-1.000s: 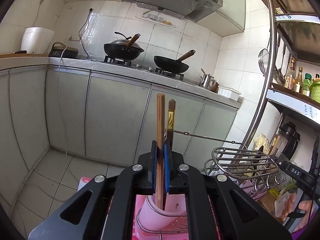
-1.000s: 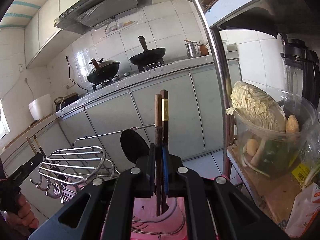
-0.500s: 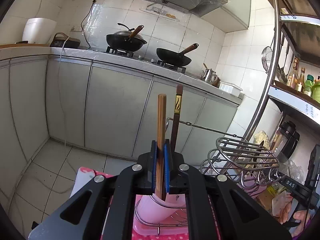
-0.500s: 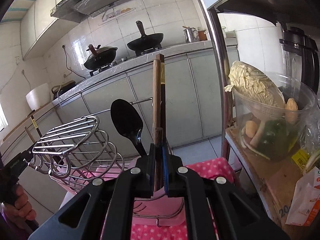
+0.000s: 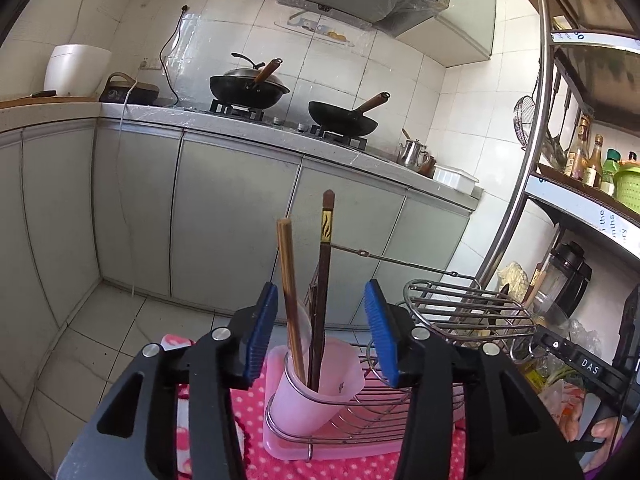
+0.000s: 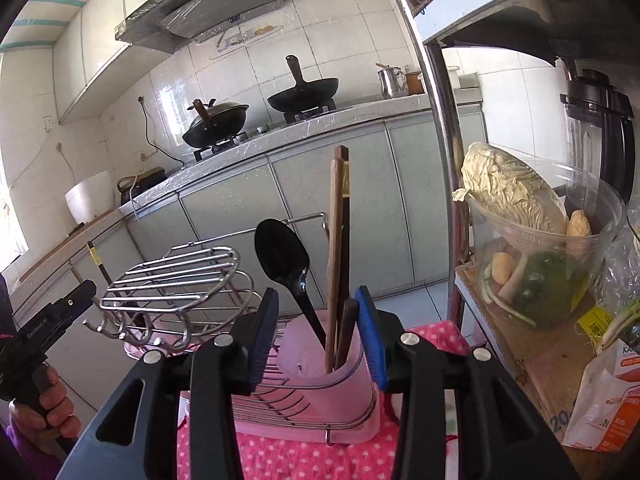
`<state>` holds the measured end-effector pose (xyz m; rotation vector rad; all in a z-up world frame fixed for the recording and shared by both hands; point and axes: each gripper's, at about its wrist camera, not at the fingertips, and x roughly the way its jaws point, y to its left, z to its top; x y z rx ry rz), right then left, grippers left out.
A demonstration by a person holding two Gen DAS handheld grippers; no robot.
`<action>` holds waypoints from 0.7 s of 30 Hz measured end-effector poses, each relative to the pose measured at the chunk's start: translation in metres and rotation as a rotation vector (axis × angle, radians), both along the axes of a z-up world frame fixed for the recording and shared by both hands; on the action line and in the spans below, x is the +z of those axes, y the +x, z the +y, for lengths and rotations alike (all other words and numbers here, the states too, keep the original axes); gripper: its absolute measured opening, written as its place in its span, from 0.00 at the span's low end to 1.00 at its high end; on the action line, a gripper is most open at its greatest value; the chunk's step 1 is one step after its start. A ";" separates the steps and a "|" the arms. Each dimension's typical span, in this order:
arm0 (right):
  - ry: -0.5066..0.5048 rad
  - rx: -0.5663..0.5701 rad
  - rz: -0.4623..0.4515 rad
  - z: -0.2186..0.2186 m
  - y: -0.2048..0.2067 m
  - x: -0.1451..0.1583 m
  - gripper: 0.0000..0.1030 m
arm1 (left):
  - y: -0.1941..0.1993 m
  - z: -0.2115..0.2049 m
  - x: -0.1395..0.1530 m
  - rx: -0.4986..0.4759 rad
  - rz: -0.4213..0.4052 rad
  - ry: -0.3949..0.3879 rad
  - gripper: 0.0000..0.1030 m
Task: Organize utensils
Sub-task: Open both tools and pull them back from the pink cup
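Note:
A translucent pink cup (image 5: 320,384) stands in the wire ring of a pink dish rack (image 5: 360,420). A light wooden chopstick (image 5: 289,292) and a dark chopstick (image 5: 323,280) stand upright in it. My left gripper (image 5: 322,328) is open, its blue pads on either side of the chopsticks, touching neither. In the right wrist view the cup (image 6: 320,360) holds the chopsticks (image 6: 338,240) and a black spoon (image 6: 284,256). My right gripper (image 6: 316,336) is open around the cup, empty.
A chrome wire stand with hooks (image 6: 176,280) sits on the rack's far side. A metal shelf post (image 6: 440,120) rises close by, with a bowl of cabbage and vegetables (image 6: 536,240) and a blender (image 6: 600,120) on the shelf. A pink dotted cloth (image 6: 300,456) covers the table.
Both grippers have opened and let go of their chopsticks, which now stand in the cup. Both grippers have drawn back a little.

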<state>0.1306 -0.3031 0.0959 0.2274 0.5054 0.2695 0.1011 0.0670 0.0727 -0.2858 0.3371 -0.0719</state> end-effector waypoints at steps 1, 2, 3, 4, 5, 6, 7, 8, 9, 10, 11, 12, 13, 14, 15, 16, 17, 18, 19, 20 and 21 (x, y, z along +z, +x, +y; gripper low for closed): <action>-0.003 0.001 -0.004 0.000 -0.003 0.002 0.38 | -0.003 0.000 0.002 0.002 -0.001 0.000 0.47; -0.007 0.002 -0.008 0.001 -0.006 0.005 0.38 | -0.005 -0.001 0.004 0.003 -0.001 -0.001 0.47; -0.012 0.002 -0.014 0.002 -0.010 0.006 0.38 | -0.007 -0.002 0.005 0.003 0.001 -0.001 0.48; -0.015 0.001 -0.019 0.003 -0.014 0.008 0.38 | -0.010 -0.002 0.006 0.005 0.002 0.001 0.48; -0.017 -0.002 -0.025 0.004 -0.019 0.009 0.39 | -0.014 -0.004 0.007 0.010 0.005 0.007 0.48; -0.015 -0.001 -0.030 0.005 -0.023 0.010 0.39 | -0.016 -0.005 0.007 0.014 0.007 0.013 0.49; -0.013 -0.003 -0.034 0.006 -0.027 0.010 0.39 | -0.020 -0.006 0.008 0.015 0.013 0.018 0.49; -0.012 -0.002 -0.033 0.007 -0.031 0.010 0.39 | -0.022 -0.007 0.008 0.012 0.016 0.017 0.49; -0.011 0.004 -0.030 0.010 -0.036 0.010 0.39 | -0.025 -0.008 0.008 0.006 0.024 0.013 0.49; -0.012 0.012 -0.025 0.012 -0.040 0.009 0.39 | -0.028 -0.010 0.009 0.004 0.031 0.012 0.49; -0.020 0.018 -0.017 0.015 -0.044 0.007 0.39 | -0.031 -0.011 0.009 0.000 0.040 0.011 0.49; -0.029 0.024 -0.012 0.018 -0.047 0.006 0.39 | -0.034 -0.012 0.008 -0.003 0.046 0.010 0.49; -0.037 0.029 -0.008 0.021 -0.050 0.005 0.39 | -0.037 -0.014 0.008 -0.007 0.050 0.008 0.49; -0.049 0.032 -0.005 0.024 -0.055 0.004 0.40 | -0.041 -0.016 0.008 -0.011 0.053 0.008 0.49; -0.058 0.037 -0.002 0.027 -0.058 0.003 0.41 | -0.044 -0.018 0.007 -0.016 0.056 0.011 0.49; -0.064 0.041 0.002 0.029 -0.061 0.002 0.46 | -0.047 -0.020 0.007 -0.021 0.058 0.014 0.49; -0.068 0.042 0.005 0.031 -0.065 0.001 0.48 | -0.051 -0.023 0.007 -0.026 0.063 0.021 0.49; -0.070 0.045 0.007 0.033 -0.069 0.001 0.50 | -0.053 -0.025 0.006 -0.029 0.069 0.027 0.49; -0.072 0.047 0.006 0.034 -0.072 0.001 0.51 | -0.056 -0.028 0.005 -0.034 0.074 0.030 0.49; -0.076 0.046 0.004 0.036 -0.076 0.000 0.51 | -0.058 -0.030 0.004 -0.036 0.082 0.033 0.49; -0.082 0.044 0.002 0.037 -0.080 0.000 0.52 | -0.060 -0.032 0.002 -0.038 0.092 0.036 0.49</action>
